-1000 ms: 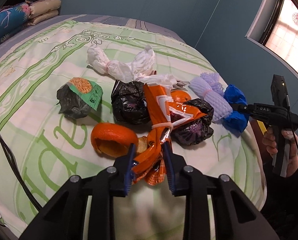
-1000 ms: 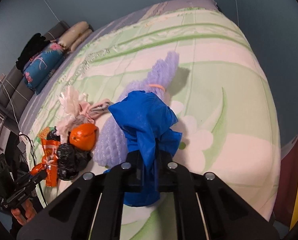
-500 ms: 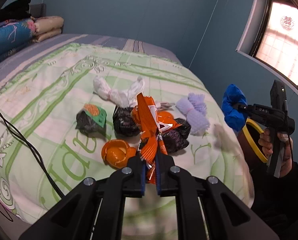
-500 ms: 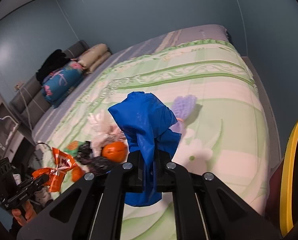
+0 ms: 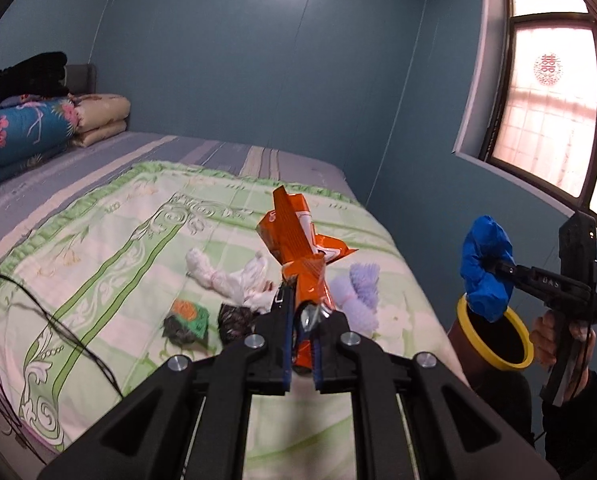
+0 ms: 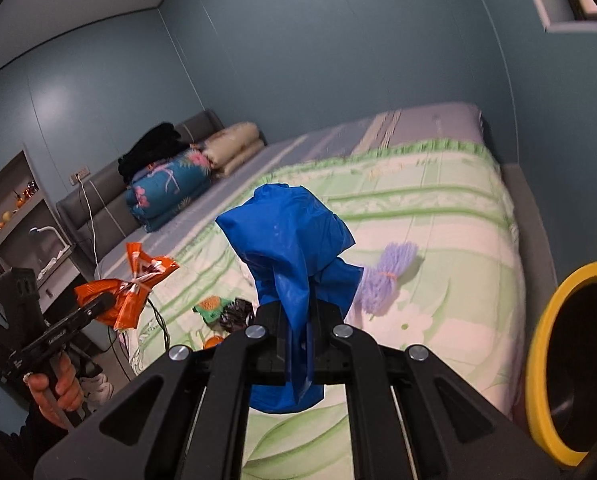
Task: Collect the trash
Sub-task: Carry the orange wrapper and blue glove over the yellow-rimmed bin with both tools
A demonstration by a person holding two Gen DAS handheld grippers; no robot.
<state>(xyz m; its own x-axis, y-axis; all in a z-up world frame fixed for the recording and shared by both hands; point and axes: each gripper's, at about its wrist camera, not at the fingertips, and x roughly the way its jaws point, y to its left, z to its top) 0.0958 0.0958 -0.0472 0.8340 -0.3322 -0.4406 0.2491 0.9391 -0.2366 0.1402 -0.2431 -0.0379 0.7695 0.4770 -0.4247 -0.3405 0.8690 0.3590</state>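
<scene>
1. Landmark: the yellow-rimmed bin [image 5: 494,354], standing off the bed's [image 5: 110,240] near right corner. All places below are given relative to it.

2. My right hand-held gripper [image 6: 298,354] is pressed together on the blue plastic bag [image 6: 294,248]. In the left wrist view the bag [image 5: 486,268] hangs directly above the bin's near-left rim, its lower end just over the yellow edge.

3. The bag's long axis runs roughly vertical: a bunched top above the jaws, a looser tail below them. The tail points down toward the bin mouth.

4. My left hand-held gripper [image 5: 300,344] is pinching the orange snack wrapper [image 5: 302,256] by its lower end. The wrapper sits well to the left of the bin, above the bed.

5. The wrapper's long axis stands near upright, the free end pointing up and away from me and flaring into a twisted fan above a tied waist.

6. Judgement: the right hand is far nearer the bin, so the bag should go in first. The wrapper needs a sideways carry toward the rim.

7. Left on the bed, away from the bin: purple foam net [image 5: 360,296], white bag [image 5: 226,276], dark bundles [image 5: 186,320].
</scene>
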